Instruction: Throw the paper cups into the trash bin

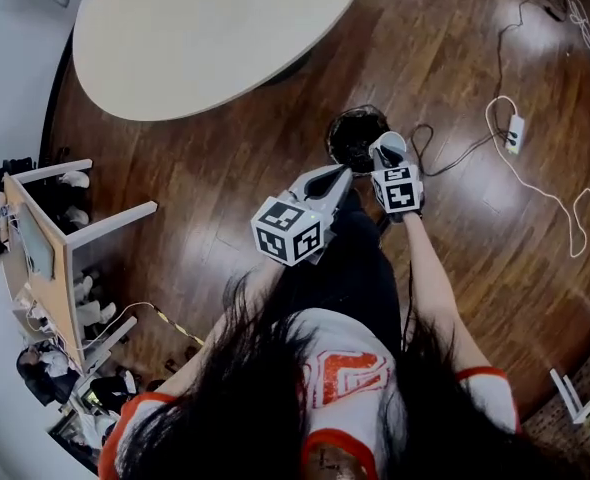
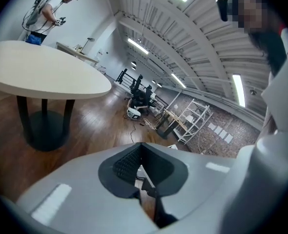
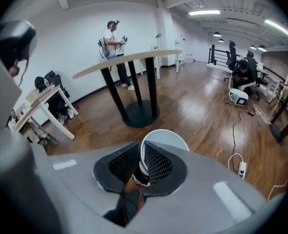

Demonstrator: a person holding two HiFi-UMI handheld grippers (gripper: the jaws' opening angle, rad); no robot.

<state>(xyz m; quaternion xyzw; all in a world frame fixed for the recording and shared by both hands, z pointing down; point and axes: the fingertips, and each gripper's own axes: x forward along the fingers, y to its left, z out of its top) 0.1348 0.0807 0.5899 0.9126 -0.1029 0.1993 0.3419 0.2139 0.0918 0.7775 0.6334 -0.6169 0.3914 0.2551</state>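
Note:
A white paper cup (image 3: 164, 141) is held by its wall between the pads of my right gripper (image 3: 141, 152), which is shut on it, mouth facing away. In the head view the right gripper (image 1: 386, 148) hangs at the near right rim of a small black-lined trash bin (image 1: 353, 133) on the wooden floor. My left gripper (image 1: 341, 175) points toward the same bin from its near side, a little lower in the view. In the left gripper view its jaws meet at the tips with nothing between them (image 2: 143, 147).
A round beige table (image 1: 205, 28) on a dark pedestal (image 3: 138, 113) stands beyond the bin. A white side table (image 1: 65, 238) with clutter is at left. Cables and a power strip (image 1: 515, 133) lie on the floor at right. Other people (image 3: 115, 38) are farther off.

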